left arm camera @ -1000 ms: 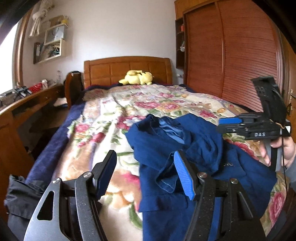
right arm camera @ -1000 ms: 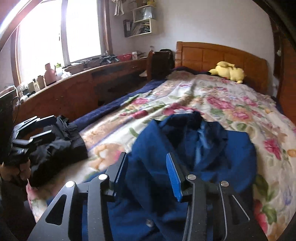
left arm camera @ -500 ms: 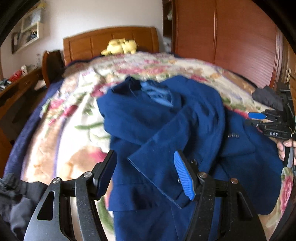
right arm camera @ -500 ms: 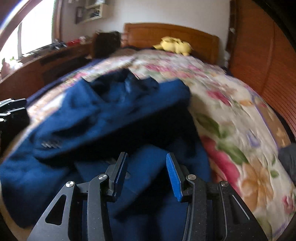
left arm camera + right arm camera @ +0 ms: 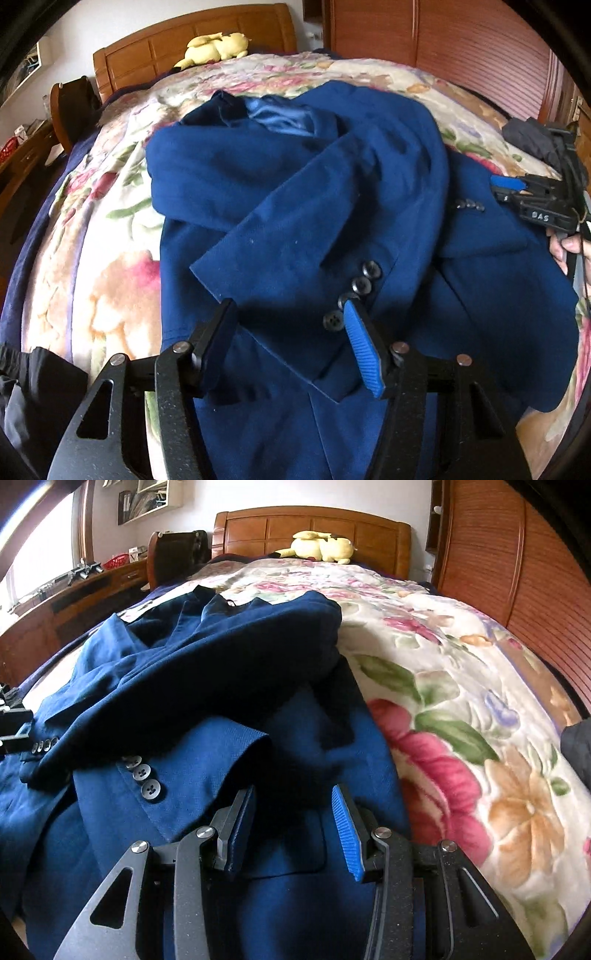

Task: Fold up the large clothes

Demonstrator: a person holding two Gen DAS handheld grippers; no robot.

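- Left gripper (image 5: 291, 341): jaws spread, nothing between the pads; it hovers just over a sleeve cuff (image 5: 295, 314) with four dark buttons (image 5: 360, 285). Contact with the cloth cannot be told.
- Right gripper (image 5: 291, 830): jaws likewise apart and empty, poised above the lower front panel of the jacket, near its right edge. In the left wrist view it shows at the far right edge (image 5: 506, 184), beside the second cuff's buttons.
- Blue jacket (image 5: 295, 177) lies on the floral blanket (image 5: 461, 709) at the near end of the bed, collar and pale lining toward the headboard.
- Progress, judged: early. Both sleeves lie crossed over the front, but loosely and bunched; no clean fold line shows. Sleeves need flattening, and the body is not yet folded over.
- Hidden: the jacket hem is cut off under both tools; what lies under the sleeves is out of sight.
- Dark garments at the frame edges (image 5: 532, 140) are only partly seen.
- Far: yellow plush toy (image 5: 321, 546) against the wooden headboard (image 5: 314, 522).
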